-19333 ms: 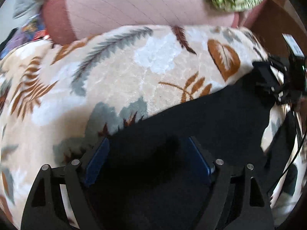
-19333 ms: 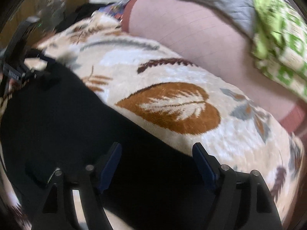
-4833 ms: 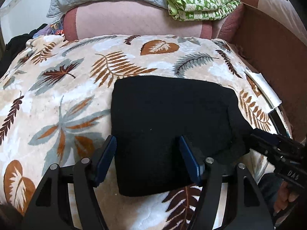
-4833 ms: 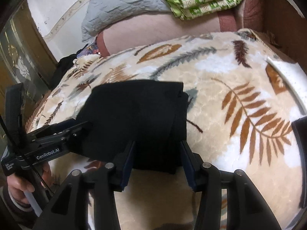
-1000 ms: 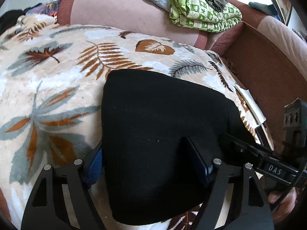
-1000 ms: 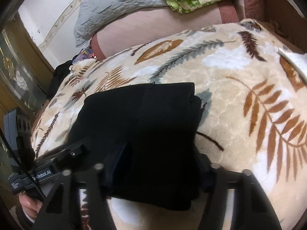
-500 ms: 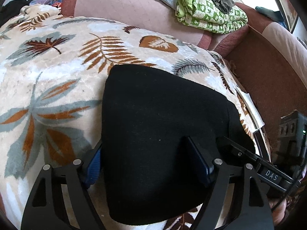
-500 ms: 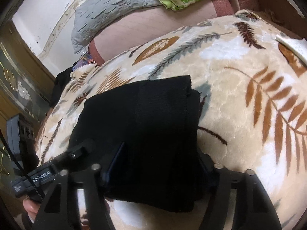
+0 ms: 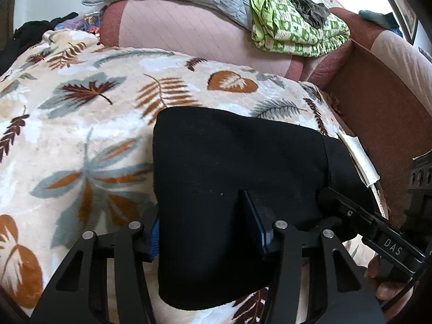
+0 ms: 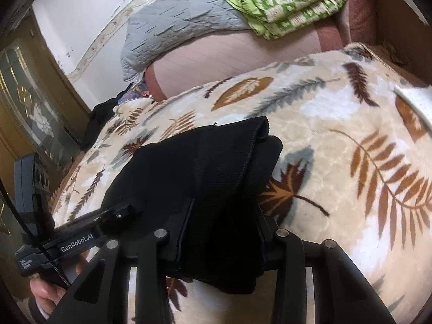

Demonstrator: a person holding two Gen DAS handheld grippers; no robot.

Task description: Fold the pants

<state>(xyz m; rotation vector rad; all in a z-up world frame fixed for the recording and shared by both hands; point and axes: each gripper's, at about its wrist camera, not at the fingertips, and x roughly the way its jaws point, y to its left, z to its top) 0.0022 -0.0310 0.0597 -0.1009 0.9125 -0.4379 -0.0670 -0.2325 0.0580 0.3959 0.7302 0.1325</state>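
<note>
The black pants (image 9: 237, 162) lie folded into a thick rectangle on a leaf-patterned blanket (image 9: 81, 140). My left gripper (image 9: 205, 226) is at the pants' near left edge. Its jaws are closing and its blue pads pinch a bulge of the black cloth. My right gripper (image 10: 224, 224) is at the near right edge, over the pants (image 10: 205, 162) and their ribbed waistband. Its jaws are closing too, with the stacked layers squeezed between them and the pads hidden by cloth. In each wrist view the other gripper's finger (image 9: 340, 205) (image 10: 118, 210) reaches into the same near edge. A hand holds each tool.
The blanket (image 10: 351, 162) covers a sofa seat. Behind it are a pink backrest (image 9: 189, 35), a grey quilt (image 10: 175, 32) and a folded green-white blanket (image 9: 297, 32). A brown armrest (image 9: 378, 108) and a white paper strip (image 9: 359, 156) are on the right. A glass-door cabinet (image 10: 27, 113) stands left.
Both pairs of jaws have narrowed onto the pants. Both grippers have risen a little, and the pants' near edge has come up with them.
</note>
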